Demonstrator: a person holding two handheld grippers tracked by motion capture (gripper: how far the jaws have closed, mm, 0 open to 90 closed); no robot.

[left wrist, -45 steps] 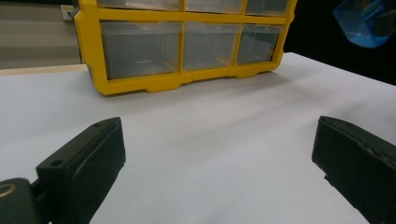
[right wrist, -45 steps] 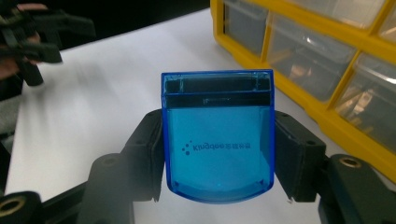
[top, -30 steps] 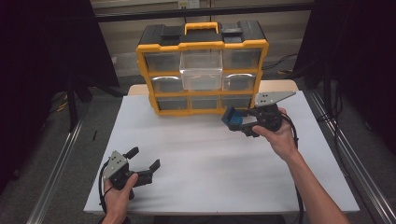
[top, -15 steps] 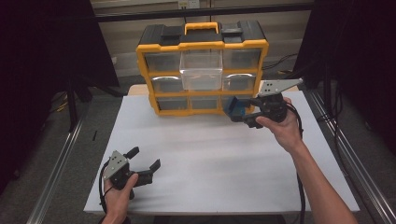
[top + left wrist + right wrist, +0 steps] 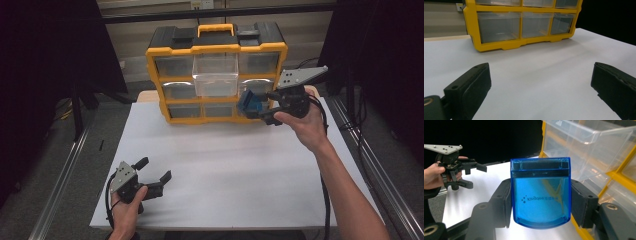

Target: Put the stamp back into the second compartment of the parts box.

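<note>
A yellow organizer (image 5: pixel 216 75) stands at the table's (image 5: pixel 240 165) far edge, its clear middle drawer (image 5: pixel 216 75) pulled out. The right gripper (image 5: pixel 255 107) clamps a blue box (image 5: pixel 248 102) between its jaws, held in the air just before the organizer's right drawers. The box's far end is cut off behind the jaws in the high view. The left gripper (image 5: pixel 152 172) rests near the near left corner, jaws spread wide with nothing between them.

Black grippers (image 5: pixel 152 173), grey screwed plates, black cables; arms seemingly bare.
</note>
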